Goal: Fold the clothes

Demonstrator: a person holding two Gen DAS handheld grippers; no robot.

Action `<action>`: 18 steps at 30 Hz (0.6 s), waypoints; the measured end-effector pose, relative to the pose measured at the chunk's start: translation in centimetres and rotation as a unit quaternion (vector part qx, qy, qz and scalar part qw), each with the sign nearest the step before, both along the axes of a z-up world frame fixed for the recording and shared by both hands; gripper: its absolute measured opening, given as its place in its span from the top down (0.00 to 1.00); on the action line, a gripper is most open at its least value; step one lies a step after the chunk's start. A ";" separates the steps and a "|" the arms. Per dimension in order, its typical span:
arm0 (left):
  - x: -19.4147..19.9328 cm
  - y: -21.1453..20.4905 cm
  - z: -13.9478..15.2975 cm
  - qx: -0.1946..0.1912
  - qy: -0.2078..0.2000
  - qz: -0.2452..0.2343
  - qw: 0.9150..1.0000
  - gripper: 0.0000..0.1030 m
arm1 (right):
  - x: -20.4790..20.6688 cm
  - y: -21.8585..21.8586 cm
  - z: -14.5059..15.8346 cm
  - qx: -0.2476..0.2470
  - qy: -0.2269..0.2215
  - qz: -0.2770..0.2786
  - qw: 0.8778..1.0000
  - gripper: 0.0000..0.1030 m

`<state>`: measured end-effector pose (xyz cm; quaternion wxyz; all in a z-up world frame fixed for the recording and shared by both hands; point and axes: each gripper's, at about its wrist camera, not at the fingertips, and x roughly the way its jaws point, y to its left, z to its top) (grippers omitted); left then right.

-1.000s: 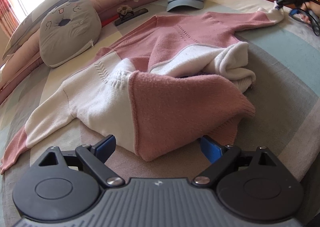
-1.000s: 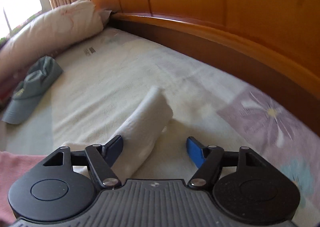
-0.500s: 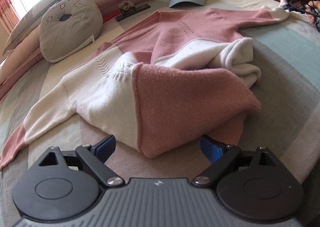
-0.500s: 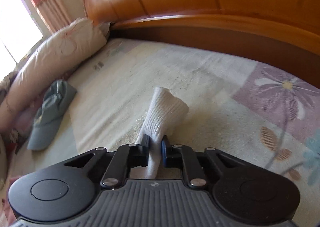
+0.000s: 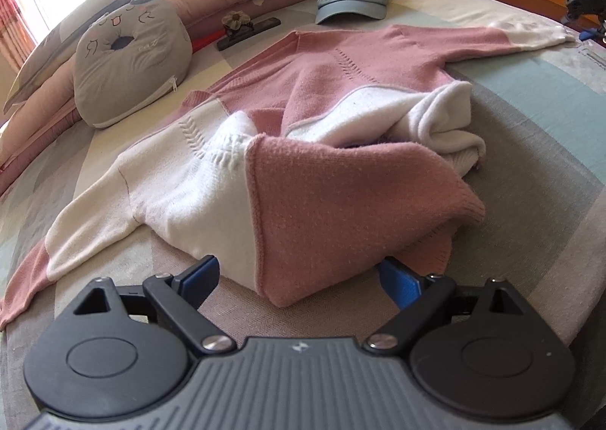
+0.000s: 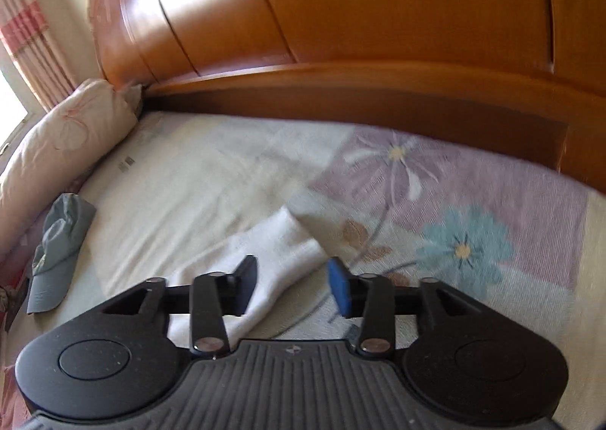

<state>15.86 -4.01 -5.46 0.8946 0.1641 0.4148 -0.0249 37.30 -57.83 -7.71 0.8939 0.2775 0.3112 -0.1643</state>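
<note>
The right gripper (image 6: 291,284) has its jaws partly apart; they have just been opening, and the white sleeve cuff (image 6: 278,240) lies between the pads without being pinched. Since the cuff looks freshly laid out, the sound course is to finish opening and back straight off along the sleeve, so no pad drags the knit askew. The left gripper (image 5: 299,278) stands wide open and holds nothing, straddling the bunched pink hem corner (image 5: 288,290) of the pink-and-white sweater (image 5: 303,149), which lies spread on the bed (image 5: 530,149) with its lower body rumpled and doubled over. That crumpled part needs flattening next, I judge: close on the hem corner, taking both layers, and draw it toward the bed's near edge before any fold. The blue cap (image 5: 352,0) and the grey cat cushion (image 5: 128,58) sit well clear beyond the sweater.
</note>
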 end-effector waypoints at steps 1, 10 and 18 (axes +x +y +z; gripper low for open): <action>0.0 0.0 0.1 0.000 -0.001 0.000 1.000 0.11 | 0.1 0.7 0.4 -0.005 -0.003 0.015 1.000 0.43; -0.7 0.9 0.5 -0.011 -0.007 0.014 1.000 0.11 | -0.9 12.7 1.2 -0.049 0.010 0.246 0.968 0.10; -2.0 2.4 0.9 -0.027 -0.018 0.027 0.999 0.11 | -9.2 24.3 -1.0 -0.089 0.031 0.371 0.924 0.02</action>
